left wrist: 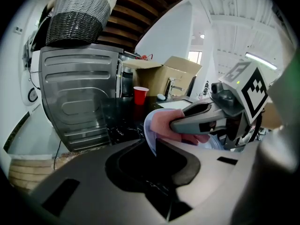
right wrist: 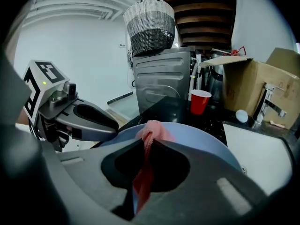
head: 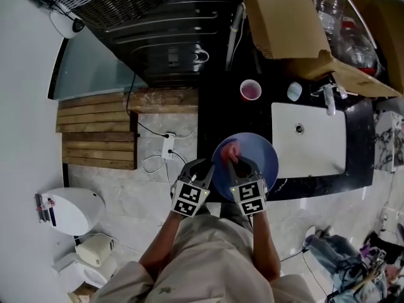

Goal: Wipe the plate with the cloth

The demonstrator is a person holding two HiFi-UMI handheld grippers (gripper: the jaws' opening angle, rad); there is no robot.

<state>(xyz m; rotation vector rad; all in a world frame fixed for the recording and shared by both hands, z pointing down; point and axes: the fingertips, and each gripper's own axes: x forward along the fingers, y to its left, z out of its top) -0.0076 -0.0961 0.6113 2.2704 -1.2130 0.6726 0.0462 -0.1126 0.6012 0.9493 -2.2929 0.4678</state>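
Plate (head: 252, 160): beside the sink (head: 309, 141), left gripper (head: 205, 168) clamped on its rim.
Cloth (head: 231, 150): pinched by right gripper (head: 243, 166), on the plate's side away from the sink.
Progress: I judge wiping begun, not finished.

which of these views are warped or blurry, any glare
Head view: fisheye bend at the edges, even light, the plate sharp. Left gripper view: black round vignette, the left tool near the lens soft, window glare behind the cardboard box. Right gripper view: same vignette, the cloth blurs close in, the red cup sharp.
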